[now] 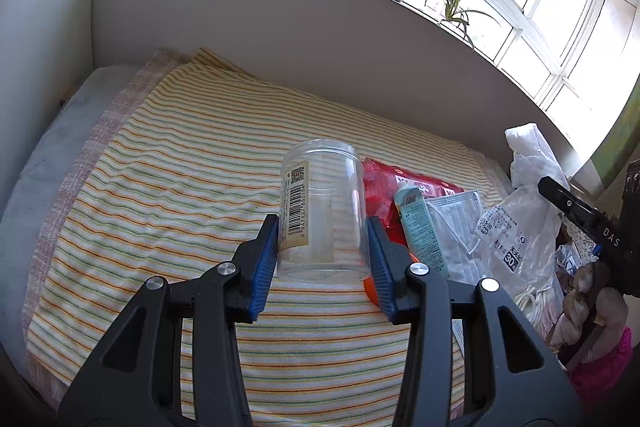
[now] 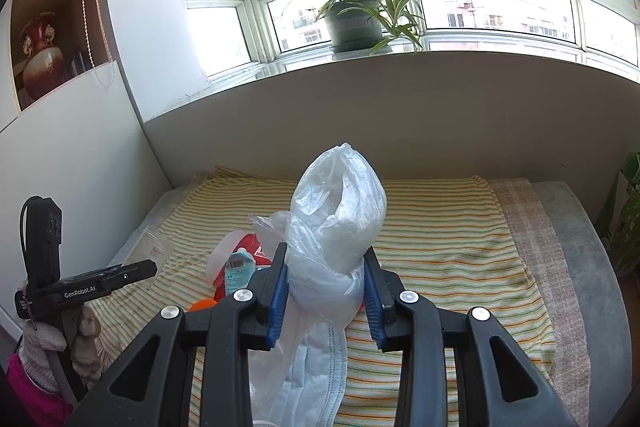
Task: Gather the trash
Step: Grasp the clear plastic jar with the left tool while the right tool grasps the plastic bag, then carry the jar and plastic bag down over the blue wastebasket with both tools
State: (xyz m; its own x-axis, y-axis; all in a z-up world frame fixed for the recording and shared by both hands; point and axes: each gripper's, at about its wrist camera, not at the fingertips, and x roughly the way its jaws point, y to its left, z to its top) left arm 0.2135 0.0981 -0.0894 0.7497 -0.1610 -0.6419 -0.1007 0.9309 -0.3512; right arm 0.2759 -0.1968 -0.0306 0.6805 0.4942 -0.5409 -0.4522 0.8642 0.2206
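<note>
At frame centre, a clear glossy plastic jar [image 1: 323,211] with a paper label is catching light; thin crinkled plastic bag [image 2: 340,223] is glistening over matt striped cloth [image 1: 160,195].

The left gripper [image 1: 322,259] clamps a clear plastic jar [image 1: 322,207] above the striped bedcover [image 1: 160,187], with a red packet [image 1: 384,187] and face mask [image 1: 456,227] near its right edge

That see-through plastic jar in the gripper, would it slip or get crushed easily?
The clear jar looks empty, so probably light. Its smooth, glossy wall could slip, though the left gripper clamps it with ribbed blue pads. It keeps its round shape under that squeeze, so likely fairly stiff.
</note>
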